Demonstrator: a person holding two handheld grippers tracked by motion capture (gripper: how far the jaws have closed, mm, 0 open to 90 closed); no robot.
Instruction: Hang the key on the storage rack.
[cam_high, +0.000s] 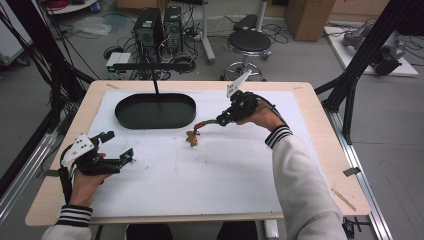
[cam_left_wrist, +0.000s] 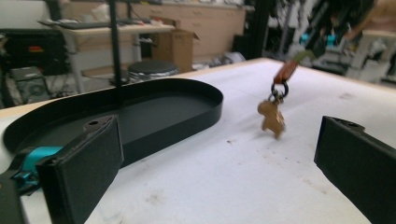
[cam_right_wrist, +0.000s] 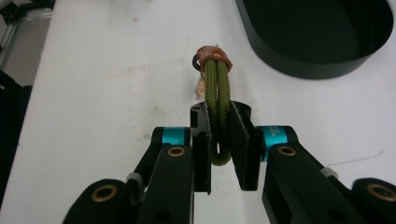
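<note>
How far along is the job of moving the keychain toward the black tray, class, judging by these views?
Done: the right hand-held gripper is shut on the keychain by its green cord loop. In hand: the keychain hangs over the white mat, its wooden charm just above or brushing it, short of the tray. Left, probably: carrying it to the black tray, which holds nothing. The left hand-held gripper is open, idle.

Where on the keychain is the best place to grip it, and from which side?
The green cord loop, from above with one pad on each flat side, as the right claw has it now. The doubled cord is narrow and soft enough to pinch, and the brown charm hangs free below, just at the white mat.
</note>
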